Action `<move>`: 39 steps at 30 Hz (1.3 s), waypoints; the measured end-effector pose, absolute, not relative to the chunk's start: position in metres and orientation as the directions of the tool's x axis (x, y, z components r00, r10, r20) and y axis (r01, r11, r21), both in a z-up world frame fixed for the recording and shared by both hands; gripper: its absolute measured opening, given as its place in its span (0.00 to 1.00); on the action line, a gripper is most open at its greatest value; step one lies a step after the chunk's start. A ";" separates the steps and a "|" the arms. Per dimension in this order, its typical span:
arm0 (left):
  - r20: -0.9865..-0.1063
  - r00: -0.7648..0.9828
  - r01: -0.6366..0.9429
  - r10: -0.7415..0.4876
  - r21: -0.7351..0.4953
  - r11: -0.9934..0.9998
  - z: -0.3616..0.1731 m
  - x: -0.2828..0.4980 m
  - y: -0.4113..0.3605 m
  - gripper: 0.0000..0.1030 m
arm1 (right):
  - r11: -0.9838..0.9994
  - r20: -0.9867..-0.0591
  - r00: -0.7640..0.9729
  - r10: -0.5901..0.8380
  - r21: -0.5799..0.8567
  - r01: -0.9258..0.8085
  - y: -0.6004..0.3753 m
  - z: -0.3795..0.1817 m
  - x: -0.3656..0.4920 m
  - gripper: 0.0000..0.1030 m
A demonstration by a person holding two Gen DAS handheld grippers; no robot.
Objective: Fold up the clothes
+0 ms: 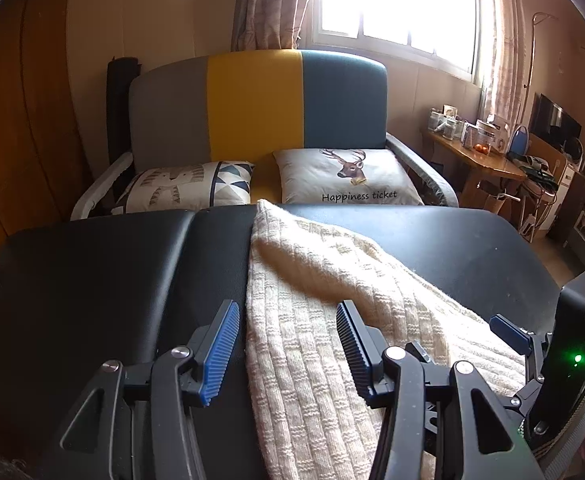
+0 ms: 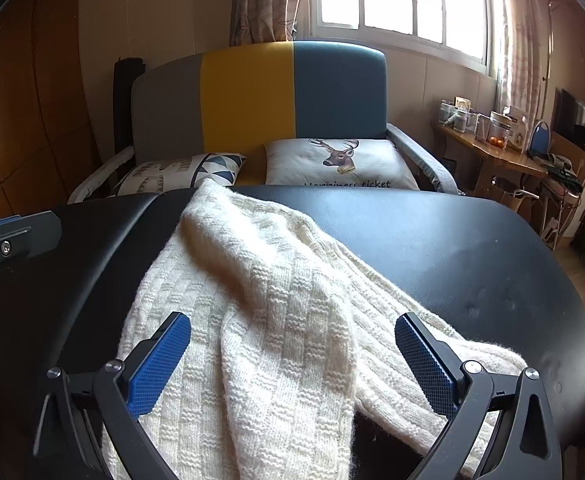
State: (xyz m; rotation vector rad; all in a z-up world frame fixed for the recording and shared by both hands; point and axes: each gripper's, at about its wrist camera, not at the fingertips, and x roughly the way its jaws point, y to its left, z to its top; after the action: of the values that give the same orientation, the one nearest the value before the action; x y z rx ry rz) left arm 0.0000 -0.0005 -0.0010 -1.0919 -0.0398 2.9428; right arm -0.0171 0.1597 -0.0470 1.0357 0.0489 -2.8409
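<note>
A cream knitted sweater (image 2: 276,320) lies rumpled on the black padded bench (image 2: 452,248), running from its far edge toward the near side. The left gripper (image 1: 288,348) has its blue-padded fingers (image 1: 220,352) spread wide over the sweater's left edge, gripping nothing. The right gripper (image 2: 292,364) likewise has its fingers spread apart above the knit folds, empty. Beyond the bench stands a sofa (image 1: 252,104) with a deer cushion (image 1: 348,176).

Daylight floods through the window (image 1: 396,4), blown out to white glare in the left wrist view; the room's left side sits dim; fisheye bends the edges, corners vignetted black; focus mostly sharp.
</note>
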 end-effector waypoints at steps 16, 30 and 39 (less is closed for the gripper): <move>-0.715 -0.699 -0.019 0.023 -0.014 -1.000 -0.024 -0.007 0.002 0.50 | -0.992 -0.675 -0.730 -0.109 0.033 0.118 0.169 -0.060 -0.014 1.00; -0.805 -0.487 -0.221 0.337 -0.260 -0.940 -0.101 -0.008 0.018 0.54 | -0.887 -0.644 -0.696 -0.316 0.461 -0.024 0.306 -0.078 0.007 1.00; -0.822 -0.374 -0.333 0.429 -0.313 -0.889 -0.104 -0.018 0.066 0.53 | -0.709 -0.556 -0.679 -0.480 0.702 -0.073 0.367 -0.096 0.021 1.00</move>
State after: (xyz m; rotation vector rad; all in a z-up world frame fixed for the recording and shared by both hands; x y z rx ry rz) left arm -0.0177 0.0664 -0.1042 -1.4018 -0.1292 2.2766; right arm 0.0213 0.3669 -0.0957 1.1160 -1.0573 -2.4586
